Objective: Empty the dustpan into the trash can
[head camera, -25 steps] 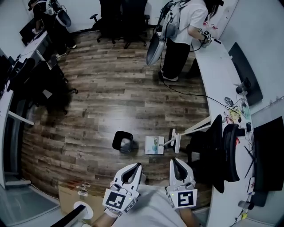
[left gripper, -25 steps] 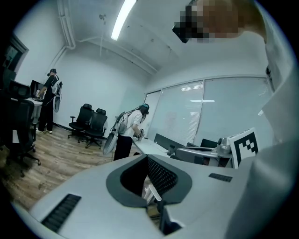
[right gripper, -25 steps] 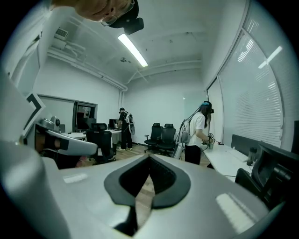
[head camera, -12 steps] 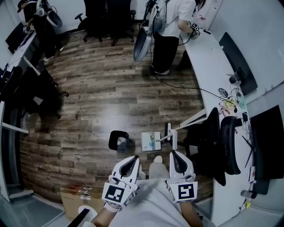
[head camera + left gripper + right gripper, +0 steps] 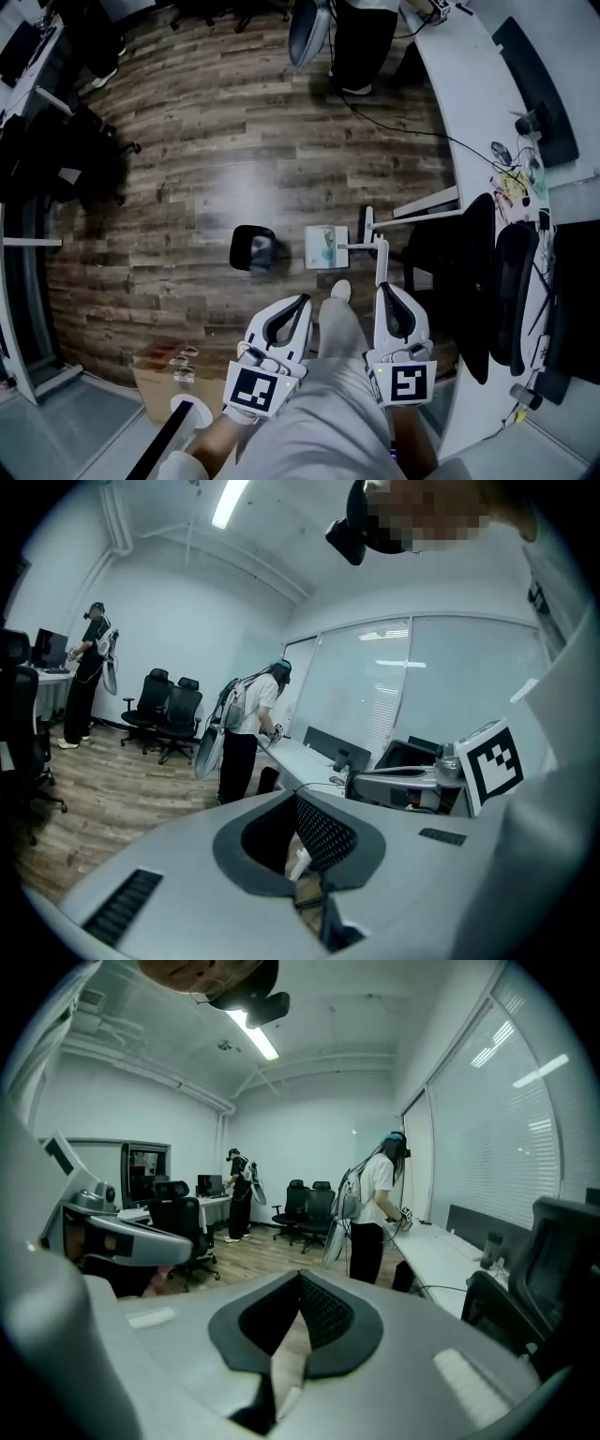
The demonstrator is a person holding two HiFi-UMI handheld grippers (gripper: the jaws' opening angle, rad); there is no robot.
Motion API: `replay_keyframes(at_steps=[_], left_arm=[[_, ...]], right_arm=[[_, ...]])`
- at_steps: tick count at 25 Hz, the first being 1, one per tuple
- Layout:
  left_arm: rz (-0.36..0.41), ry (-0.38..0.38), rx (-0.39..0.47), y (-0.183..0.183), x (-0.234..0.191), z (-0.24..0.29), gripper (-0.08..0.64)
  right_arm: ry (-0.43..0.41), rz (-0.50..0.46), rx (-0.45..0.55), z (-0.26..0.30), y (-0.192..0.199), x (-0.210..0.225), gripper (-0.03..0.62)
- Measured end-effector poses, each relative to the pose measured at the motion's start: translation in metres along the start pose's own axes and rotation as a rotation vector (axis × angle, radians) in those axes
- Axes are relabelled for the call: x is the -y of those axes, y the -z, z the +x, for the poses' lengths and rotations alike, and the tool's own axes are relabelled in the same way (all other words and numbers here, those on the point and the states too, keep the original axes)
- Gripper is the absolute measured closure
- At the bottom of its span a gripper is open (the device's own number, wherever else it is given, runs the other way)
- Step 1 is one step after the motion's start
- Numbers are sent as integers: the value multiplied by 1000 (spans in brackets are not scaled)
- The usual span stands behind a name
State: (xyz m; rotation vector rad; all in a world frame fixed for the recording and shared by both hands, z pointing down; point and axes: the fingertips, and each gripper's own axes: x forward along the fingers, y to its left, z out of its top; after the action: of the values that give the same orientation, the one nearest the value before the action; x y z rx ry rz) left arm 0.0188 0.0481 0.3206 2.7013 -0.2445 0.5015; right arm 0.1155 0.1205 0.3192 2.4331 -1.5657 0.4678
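**On the floor ahead: dustpan not yet picked up, both grippers empty**

Nearest to me, my left gripper (image 5: 298,307) and my right gripper (image 5: 389,295) sit side by side at waist level, one on each side of my trouser leg (image 5: 339,328). Both have their jaws pressed together with nothing between them. I judge that I hold them level and parallel like this because I am only approaching, and a grasp would need the jaws opened first.

Just past my shoe, the dustpan (image 5: 326,247) lies flat on the wood floor (image 5: 234,169), with some teal and pale scraps in it. It sits just beside the black trash can (image 5: 255,251), and a strip of bare floor separates the two. That is handy, since the carry should be short.

A short stub leaves the pan toward the picture's right and meets a white crosspiece (image 5: 377,246). From there a thin rod (image 5: 427,202) slants up and to the right toward the office chair (image 5: 487,281). It may be a broom clipped to the pan, but the view is too small to be sure. The long axis of the whole thing therefore runs left to right, and the pan end is nearest the can.

Farther off, the curved white desk (image 5: 469,103) lines the right side. A person (image 5: 361,37) stands at its far end.
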Motion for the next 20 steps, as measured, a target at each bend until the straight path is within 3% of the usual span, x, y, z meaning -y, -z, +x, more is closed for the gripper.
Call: replay_keyframes(at_steps=[6,20], left_arm=[[-11,13,-52,24,-5,43,554],[-28,10,-185,97,-24,107,554]], right_arm=[[33,48,-66,28,38,27,575],[60,117,-173,85,125,67,473]])
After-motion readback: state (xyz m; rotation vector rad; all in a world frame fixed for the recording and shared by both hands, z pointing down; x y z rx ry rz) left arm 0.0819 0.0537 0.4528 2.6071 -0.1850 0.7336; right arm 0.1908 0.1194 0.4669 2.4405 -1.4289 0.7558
